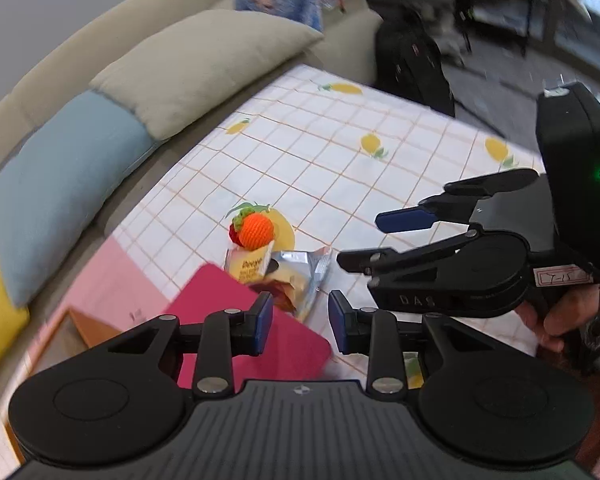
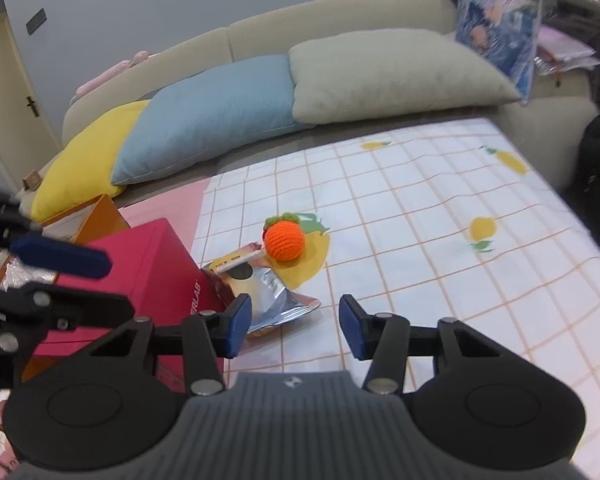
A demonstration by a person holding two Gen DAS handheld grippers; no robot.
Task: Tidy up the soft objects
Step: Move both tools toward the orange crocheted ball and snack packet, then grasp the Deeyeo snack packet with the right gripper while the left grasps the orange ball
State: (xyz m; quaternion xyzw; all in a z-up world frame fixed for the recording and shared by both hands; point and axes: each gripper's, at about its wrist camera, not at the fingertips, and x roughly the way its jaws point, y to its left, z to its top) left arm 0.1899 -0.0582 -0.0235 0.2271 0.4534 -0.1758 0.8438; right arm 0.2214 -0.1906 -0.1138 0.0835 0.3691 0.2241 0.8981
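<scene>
An orange crocheted fruit (image 1: 257, 232) with a green top lies on the lemon-print tablecloth (image 1: 340, 152); it also shows in the right wrist view (image 2: 284, 241). Silver and yellow snack packets (image 1: 296, 280) lie just in front of it, also seen in the right wrist view (image 2: 266, 294). A red box (image 1: 236, 320) stands to their left, and shows in the right wrist view (image 2: 148, 276). My left gripper (image 1: 300, 322) is open and empty above the packets. My right gripper (image 2: 290, 326) is open and empty; it shows from the side in the left wrist view (image 1: 360, 240).
A beige sofa (image 2: 340, 24) holds yellow (image 2: 84, 156), blue (image 2: 208, 112) and grey-green (image 2: 388, 76) cushions behind the table. An orange box (image 2: 96, 216) stands left of the red one. A dark bag (image 1: 412, 68) sits past the table's far end.
</scene>
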